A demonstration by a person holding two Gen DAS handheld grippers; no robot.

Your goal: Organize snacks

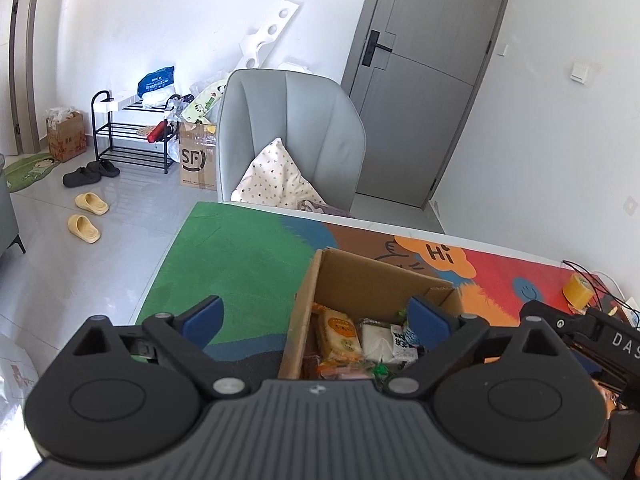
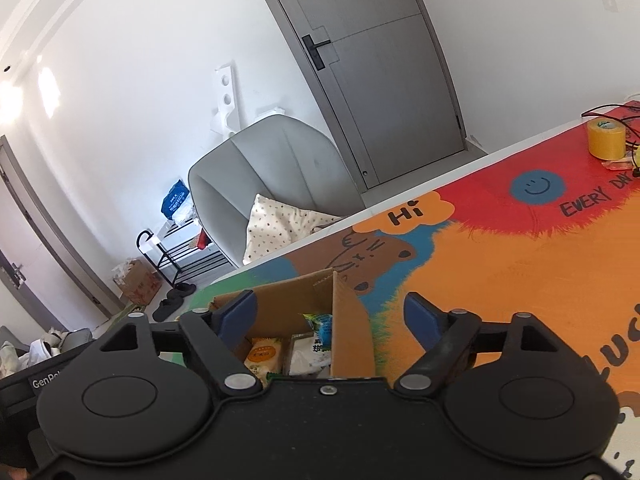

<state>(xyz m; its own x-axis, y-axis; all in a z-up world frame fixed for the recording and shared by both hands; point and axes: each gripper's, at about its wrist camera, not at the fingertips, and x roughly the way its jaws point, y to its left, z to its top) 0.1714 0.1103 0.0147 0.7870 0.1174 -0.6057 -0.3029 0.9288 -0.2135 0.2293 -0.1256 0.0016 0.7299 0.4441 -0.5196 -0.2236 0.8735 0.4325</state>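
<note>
An open cardboard box (image 1: 372,280) stands on the colourful table mat (image 1: 240,256). Several snack packets lie inside it, among them an orange-labelled packet (image 1: 340,334) and a white packet (image 1: 376,344). My left gripper (image 1: 316,312) is open and holds nothing; its blue pads (image 1: 202,322) stand either side of the box's left wall. The right wrist view shows the same box (image 2: 288,304) with the orange-labelled packet (image 2: 262,354) and a blue-green packet (image 2: 322,328). There my right gripper (image 2: 328,310) is open and empty, straddling the box's right wall.
A yellow tape roll (image 2: 606,138) and black cables (image 2: 612,114) lie at the table's far right. A grey armchair (image 1: 288,136) with a spotted pillow (image 1: 276,180) stands just beyond the table's far edge. Behind it are a shoe rack (image 1: 132,132) and a grey door (image 1: 424,80).
</note>
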